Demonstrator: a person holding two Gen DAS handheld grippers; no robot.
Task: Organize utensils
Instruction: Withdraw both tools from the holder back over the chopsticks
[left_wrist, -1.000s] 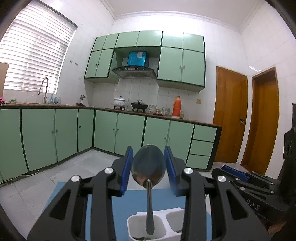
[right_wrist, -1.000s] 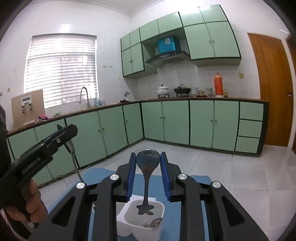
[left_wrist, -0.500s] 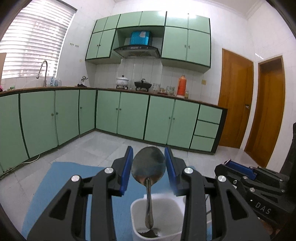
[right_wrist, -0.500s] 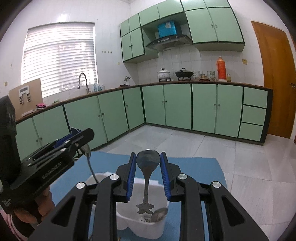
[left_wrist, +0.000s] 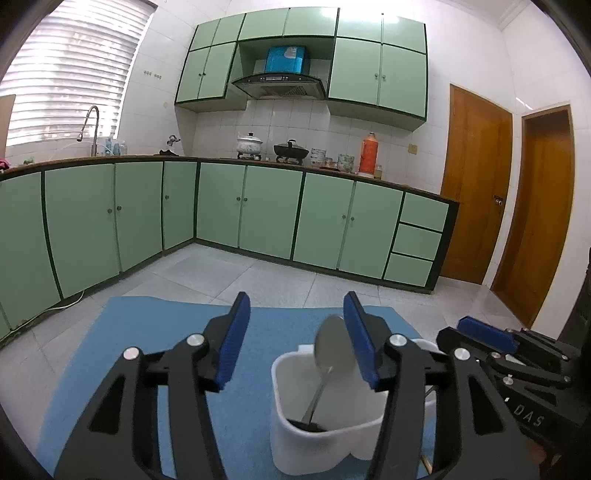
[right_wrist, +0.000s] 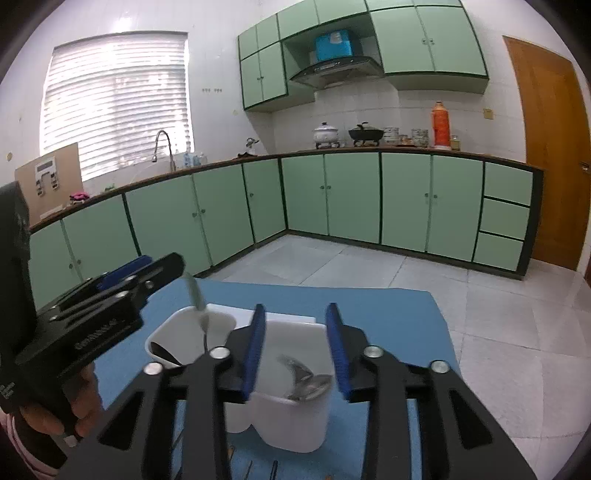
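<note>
A white divided holder (left_wrist: 325, 424) (right_wrist: 291, 424) stands on a blue mat (left_wrist: 147, 332) (right_wrist: 388, 314). My left gripper (left_wrist: 295, 317) is opening. A metal spoon (left_wrist: 332, 347) stands handle-down in the holder's left compartment, with its bowl leaning by the right blue pad and free of the left one. My right gripper (right_wrist: 295, 325) is opening too, over the other compartment. A metal spoon (right_wrist: 306, 380) lies down inside that compartment, below the pads and clear of them. In each wrist view the other gripper (left_wrist: 498, 343) (right_wrist: 110, 295) shows beside the holder.
A person's hand (right_wrist: 55, 417) holds the left gripper's handle. Thin sticks (right_wrist: 251, 469) lie on the mat near the bottom edge. Green cabinets (left_wrist: 258, 218) line the far walls beyond a tiled floor (right_wrist: 517, 332), and wooden doors (left_wrist: 476, 184) stand at right.
Both grippers have sunk toward the holder and spread their jaws. Each spoon has left the pads: the left one now leans in its compartment, the right one has dropped inside.
</note>
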